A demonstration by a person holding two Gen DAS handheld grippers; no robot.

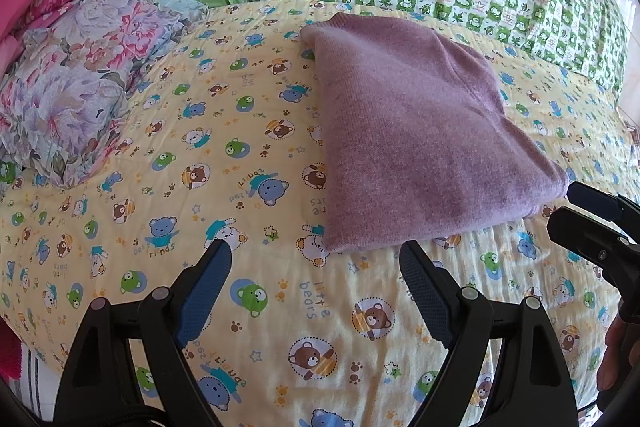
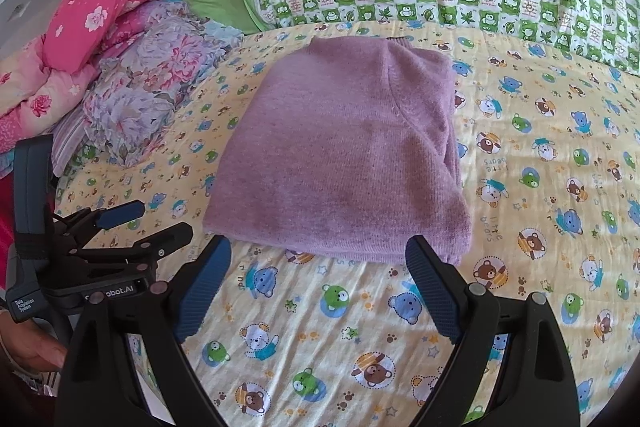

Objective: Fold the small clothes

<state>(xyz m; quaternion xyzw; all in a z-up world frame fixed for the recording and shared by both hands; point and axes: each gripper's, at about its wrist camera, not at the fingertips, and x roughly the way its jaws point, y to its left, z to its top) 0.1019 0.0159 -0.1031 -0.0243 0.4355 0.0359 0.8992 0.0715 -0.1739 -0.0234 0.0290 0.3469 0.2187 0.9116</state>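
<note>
Yellow sheet [image 2: 360, 307] printed "little bears"; folded purple sweater [image 2: 340, 155] on it; left tongs [image 1: 316, 267], right tongs [image 2: 320, 263] spread, empty.

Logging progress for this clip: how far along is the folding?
Done: the purple sweater lies folded into a compact rectangle on the bear-print bedsheet. In hand: nothing; the left gripper and right gripper are both open, just short of its near edge. Left: no other unfolded small garment is in view.
</note>
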